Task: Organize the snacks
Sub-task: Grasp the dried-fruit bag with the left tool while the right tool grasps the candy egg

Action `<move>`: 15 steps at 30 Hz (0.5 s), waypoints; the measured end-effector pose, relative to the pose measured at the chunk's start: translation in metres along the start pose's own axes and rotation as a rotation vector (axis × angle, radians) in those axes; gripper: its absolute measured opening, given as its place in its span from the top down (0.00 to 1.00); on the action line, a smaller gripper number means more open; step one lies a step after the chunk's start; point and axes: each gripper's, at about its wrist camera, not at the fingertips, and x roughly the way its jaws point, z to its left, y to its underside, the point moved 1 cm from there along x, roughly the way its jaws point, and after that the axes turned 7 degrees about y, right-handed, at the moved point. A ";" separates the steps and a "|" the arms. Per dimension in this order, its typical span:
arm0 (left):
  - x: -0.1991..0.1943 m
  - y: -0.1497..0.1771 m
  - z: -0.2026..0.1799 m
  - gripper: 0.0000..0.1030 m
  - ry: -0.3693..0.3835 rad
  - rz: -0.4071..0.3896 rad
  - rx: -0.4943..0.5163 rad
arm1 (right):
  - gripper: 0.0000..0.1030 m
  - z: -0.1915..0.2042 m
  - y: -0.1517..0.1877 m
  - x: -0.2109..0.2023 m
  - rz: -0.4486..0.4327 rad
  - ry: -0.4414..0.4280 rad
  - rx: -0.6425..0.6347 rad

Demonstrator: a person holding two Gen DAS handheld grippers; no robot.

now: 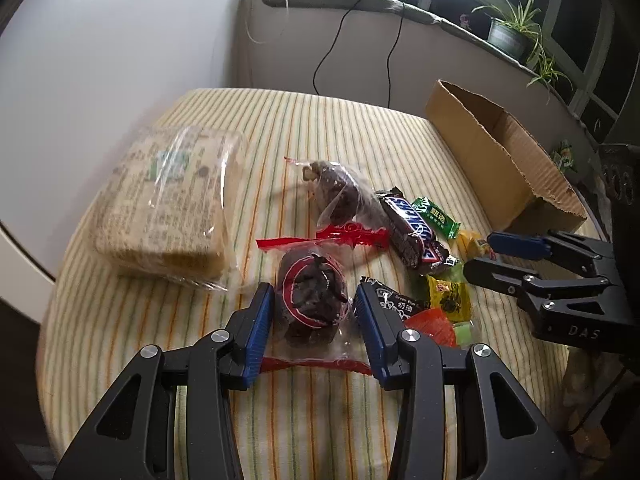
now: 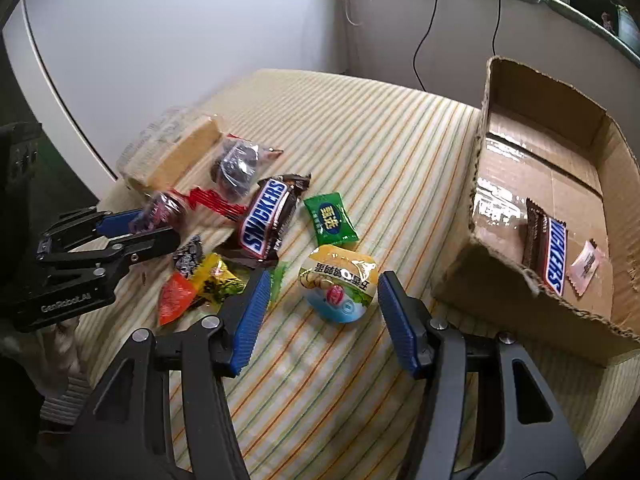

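Blue-padded left tongs [image 1: 314, 330] straddle the dark cake packet [image 1: 312, 304], jaws apart.

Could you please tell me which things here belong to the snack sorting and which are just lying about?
Job:
cardboard box
Snickers bar
round cup snack
dark cake packet
green candy
left gripper
right gripper

Lying about:
potted plant
black cables

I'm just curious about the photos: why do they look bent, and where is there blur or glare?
Left wrist view: fisheye curves the wall; the biscuit pack looks smeared. Right wrist view: dark corners, and glare on the cardboard box floor.
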 end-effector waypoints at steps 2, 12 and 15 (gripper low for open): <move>-0.001 0.001 0.002 0.61 0.006 -0.006 -0.010 | 0.44 0.000 0.001 0.002 0.008 -0.005 0.007; -0.005 0.006 -0.003 0.68 0.001 -0.023 -0.025 | 0.75 -0.003 0.002 0.005 0.014 0.000 0.004; -0.008 0.006 -0.006 0.69 -0.004 -0.035 -0.029 | 0.76 -0.007 0.004 0.002 0.011 -0.018 0.019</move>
